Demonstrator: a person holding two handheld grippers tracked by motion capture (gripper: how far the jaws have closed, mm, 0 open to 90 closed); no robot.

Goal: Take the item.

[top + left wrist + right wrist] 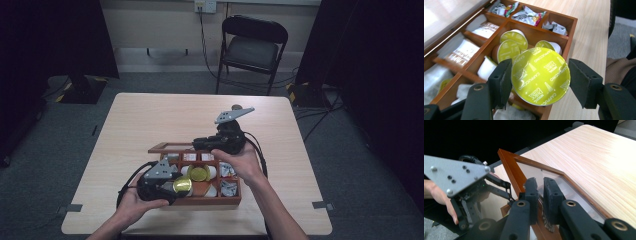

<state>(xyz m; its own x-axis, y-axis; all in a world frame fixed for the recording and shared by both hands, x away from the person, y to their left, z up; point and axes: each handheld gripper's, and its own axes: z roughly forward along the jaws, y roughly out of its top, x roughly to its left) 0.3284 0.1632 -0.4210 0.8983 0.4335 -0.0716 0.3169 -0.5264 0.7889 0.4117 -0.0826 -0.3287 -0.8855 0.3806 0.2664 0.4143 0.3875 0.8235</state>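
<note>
- High view: my two forearms come in nearest the camera, and the left gripper [172, 186] sits at the near left corner of the wooden compartment box [235, 200], pinching a coffee capsule [182, 185] with a gold-green foil lid just over the box's left side.
- Further back, I see the right gripper [200, 144] at the far rim of the box, its jaws pressed together on the raised lid frame [165, 148]; the grey three-cornered plate [234, 114] stands above it.
- I can make out another gold capsule [199, 174] lying in the middle compartment, with sachets in the cells around it. The box rests on a pale wooden table [150, 115], and a black folding chair [252, 47] stands beyond the far edge.
- Left gripper view: black jaws rise closest to the lens and clamp the capsule [540, 75] by its rim on both sides; the yellow-green foil reads "Dolce Gusto Cappuccino" and faces me.
- Behind it I see three more capsules [514, 42] in a middle compartment of the box [570, 32], tea-bag packets [461, 51] in the cells at left, and crumpled sachets [529, 15] along the far row.
- Right gripper view: the jaws stand nearly together, pinching the lid's brown frame [511, 168] where a metal clasp [547, 222] hangs; the glass pane [541, 176] tilts up over the table [586, 157].
- At left I see the other gripper's grey plate [454, 175] and a hand [439, 195].
</note>
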